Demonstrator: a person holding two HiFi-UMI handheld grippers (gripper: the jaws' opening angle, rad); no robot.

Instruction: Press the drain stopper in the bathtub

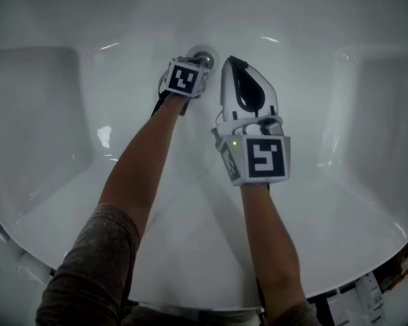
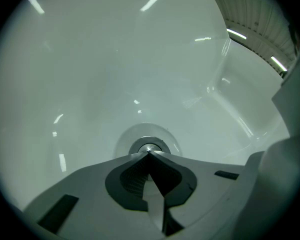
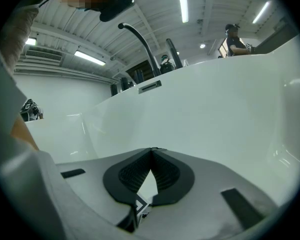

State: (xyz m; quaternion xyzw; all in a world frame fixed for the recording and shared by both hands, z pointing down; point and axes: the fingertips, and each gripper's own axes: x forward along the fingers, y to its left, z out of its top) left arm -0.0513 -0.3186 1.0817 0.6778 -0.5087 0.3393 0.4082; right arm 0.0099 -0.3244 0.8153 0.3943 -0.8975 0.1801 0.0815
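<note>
The round chrome drain stopper [image 1: 204, 60] sits in the floor of the white bathtub [image 1: 68, 114]. In the left gripper view the drain stopper [image 2: 149, 147] lies right at the closed tips of my left gripper [image 2: 149, 154]; whether the tips touch it I cannot tell. In the head view the left gripper [image 1: 196, 65] reaches down onto the stopper and hides part of it. My right gripper [image 1: 232, 61] hangs shut just to the right of the drain, holding nothing. The right gripper [image 3: 151, 149] faces the tub's far wall in its own view.
The tub's white walls curve up on every side, with moulded ledges left and right [image 1: 367, 94]. A dark curved faucet [image 3: 140, 39] stands on the tub's rim. Beyond the rim a person [image 3: 236, 40] stands under ceiling lights.
</note>
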